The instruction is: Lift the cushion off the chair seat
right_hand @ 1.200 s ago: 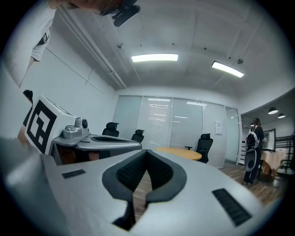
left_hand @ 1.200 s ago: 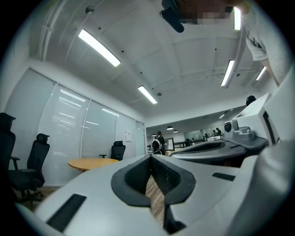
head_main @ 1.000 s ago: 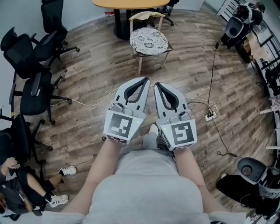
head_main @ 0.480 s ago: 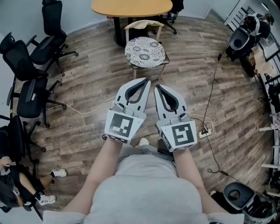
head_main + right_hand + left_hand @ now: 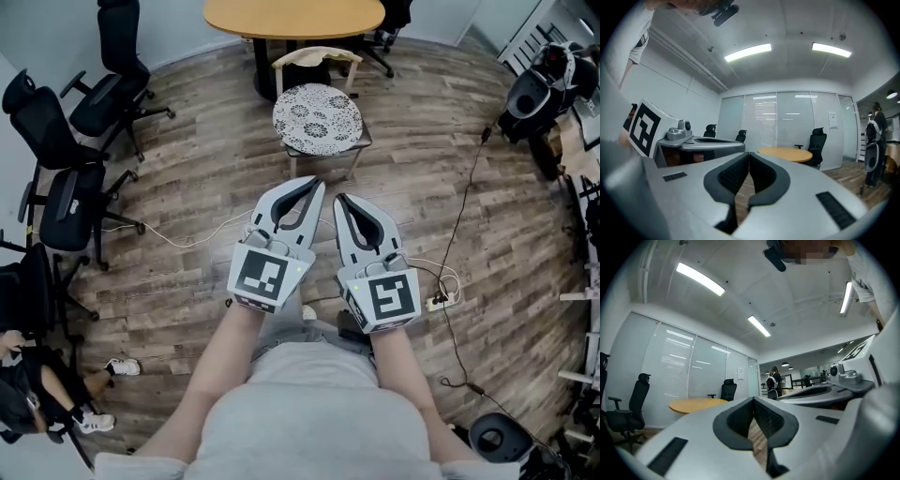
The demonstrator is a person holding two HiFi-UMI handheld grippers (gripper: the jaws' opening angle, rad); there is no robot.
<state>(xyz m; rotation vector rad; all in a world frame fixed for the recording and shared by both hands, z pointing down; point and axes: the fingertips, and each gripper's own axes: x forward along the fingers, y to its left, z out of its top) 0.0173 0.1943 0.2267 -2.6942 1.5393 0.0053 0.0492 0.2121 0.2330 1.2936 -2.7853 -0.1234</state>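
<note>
Far left: black office chairs (image 5: 70,112) on the wood floor. Left of centre: left gripper (image 5: 312,184), tips clenched together, nothing between. Ahead, well apart from both grippers: round patterned cushion (image 5: 317,119), flat on the wooden chair (image 5: 317,53) seat, near the round table (image 5: 295,16). Just right: right gripper (image 5: 342,199), likewise clenched, empty. Farther right: power strip (image 5: 437,302) on the floor.
</note>
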